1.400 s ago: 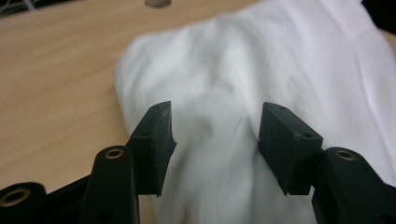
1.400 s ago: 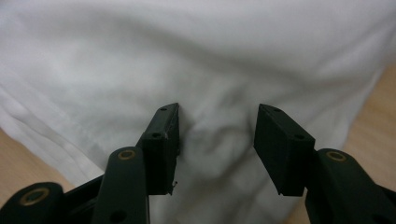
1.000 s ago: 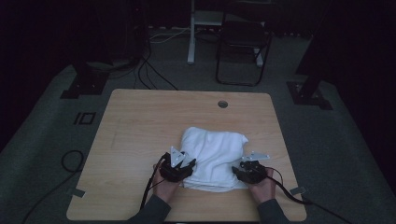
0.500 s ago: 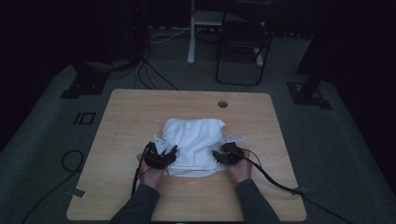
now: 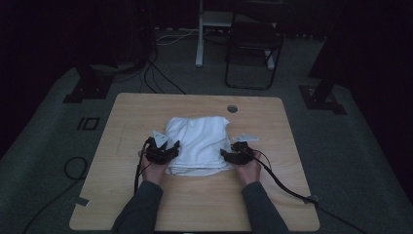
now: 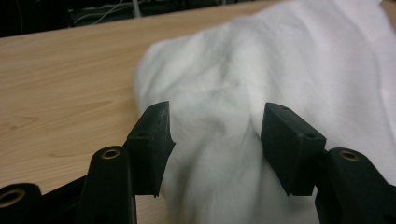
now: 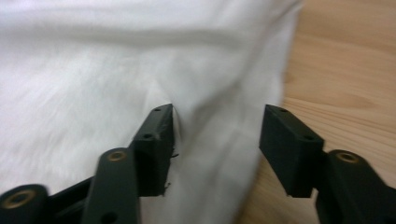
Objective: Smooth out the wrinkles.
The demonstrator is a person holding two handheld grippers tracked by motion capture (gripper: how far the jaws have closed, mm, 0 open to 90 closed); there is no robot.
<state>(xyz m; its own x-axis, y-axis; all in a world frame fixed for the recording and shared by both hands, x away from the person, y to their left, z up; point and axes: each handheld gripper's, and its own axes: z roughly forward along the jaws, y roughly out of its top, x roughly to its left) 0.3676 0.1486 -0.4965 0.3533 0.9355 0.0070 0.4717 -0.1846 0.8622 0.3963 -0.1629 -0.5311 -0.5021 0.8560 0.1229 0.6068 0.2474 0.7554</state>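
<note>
While the white, soft terry-cloth towel (image 5: 198, 142) lies folded into a thick, roughly square pad near the middle of the light wooden tabletop (image 5: 146, 109), its layered edges stacked along the side nearest the person, both tools sit at its two near corners. In the left gripper view the towel (image 6: 261, 84) bulges up in a soft ridge between the black jaws, which stand wide apart with cloth in the gap but not pinched. In the right gripper view the jaws are likewise wide, with the towel's (image 7: 116, 70) side edge running between them and bare wood beside it; one jaw rests against the fabric, the other is clear of it. From above, the left gripper (image 5: 164, 150) touches the towel's left near corner and the right gripper (image 5: 233, 155) its right near corner, each held in a hand whose dark sleeve comes in from the bottom edge. My reading is that the folding is largely done: the cloth is already compact and fairly even, and neither tool holds it. What seems left is at most one more fold, or a tidying of the slightly loose near edge; for either, the jaws would have to close on the corners first. Beyond the tabletop a dark folding chair (image 5: 253, 44) stands on the grey floor.
</note>
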